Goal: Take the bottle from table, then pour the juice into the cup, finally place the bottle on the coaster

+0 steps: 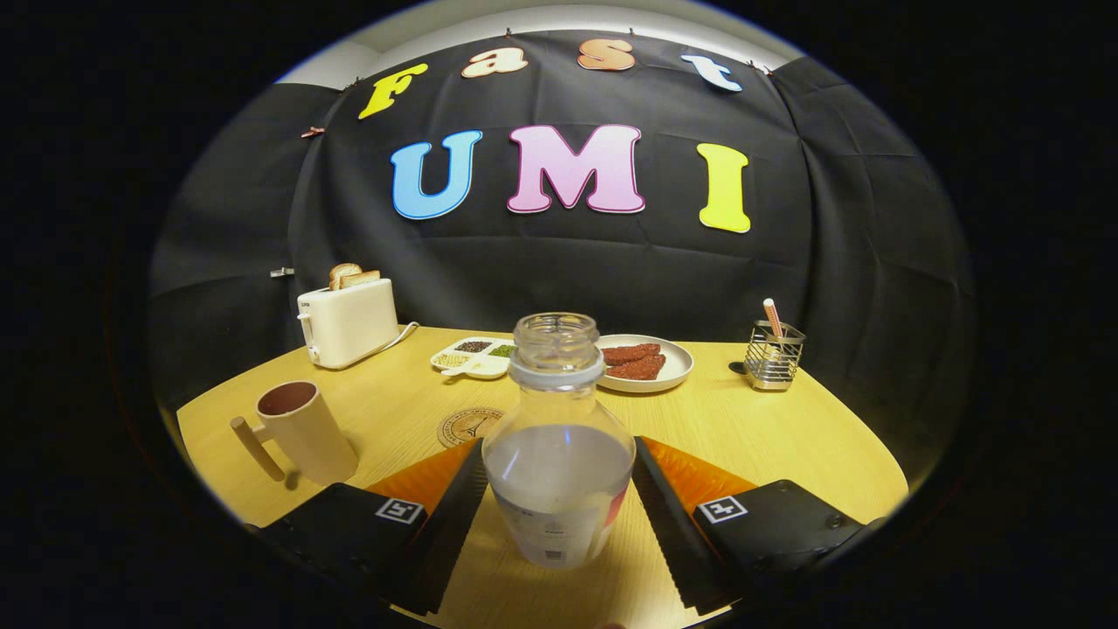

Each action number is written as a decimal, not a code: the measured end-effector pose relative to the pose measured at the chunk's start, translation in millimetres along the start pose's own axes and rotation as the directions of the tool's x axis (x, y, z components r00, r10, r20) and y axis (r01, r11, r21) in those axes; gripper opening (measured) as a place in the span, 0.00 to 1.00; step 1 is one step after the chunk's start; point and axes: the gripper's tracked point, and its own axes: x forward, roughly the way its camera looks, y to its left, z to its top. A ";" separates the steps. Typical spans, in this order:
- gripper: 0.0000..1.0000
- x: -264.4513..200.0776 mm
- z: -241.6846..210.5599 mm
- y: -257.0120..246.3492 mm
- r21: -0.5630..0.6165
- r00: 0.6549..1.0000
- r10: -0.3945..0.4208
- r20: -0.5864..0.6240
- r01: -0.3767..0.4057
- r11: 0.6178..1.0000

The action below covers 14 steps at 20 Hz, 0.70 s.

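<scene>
My fingers [559, 489] clamp the bottle [559, 454] from both sides, upright, uncapped, over the table [786, 428]. Coaster [469, 426] sits just beyond it, cup [301, 430] off to the left.

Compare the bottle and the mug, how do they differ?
The bottle is clear with a narrow open neck; the mug is opaque cream with a wide mouth. The bottle stands between the fingers of the gripper; the mug sits apart, left of them, and has a handle. Both stand upright, uncapped, on the table.
</scene>
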 end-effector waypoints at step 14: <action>0.76 3.4 0.3 15.9 -0.128 0.996 0.069 -0.048 -0.074 0.989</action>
